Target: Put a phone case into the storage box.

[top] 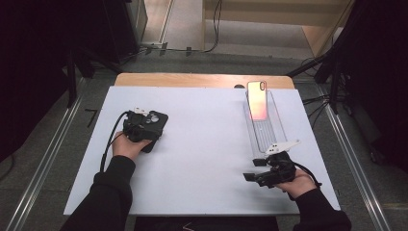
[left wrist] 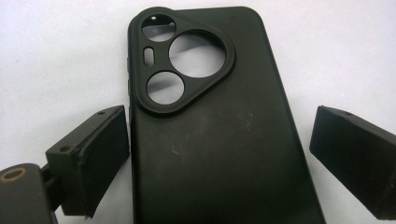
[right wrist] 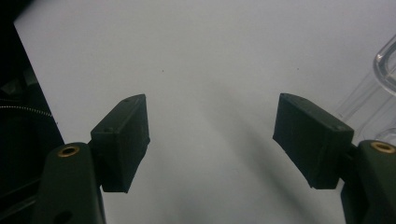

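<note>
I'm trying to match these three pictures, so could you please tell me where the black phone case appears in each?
High view: black phone case left of centre, under the left gripper.
Left gripper view: centre, between the open jaws.
Right gripper view: not in it.
Shared landmark: the white table.

One black phone case lies at centre left of the high view, its camera block pierced by three round holes and one small slot. One phone stands at upper right in one clear tray. Two grippers, one white table sheet.
</note>
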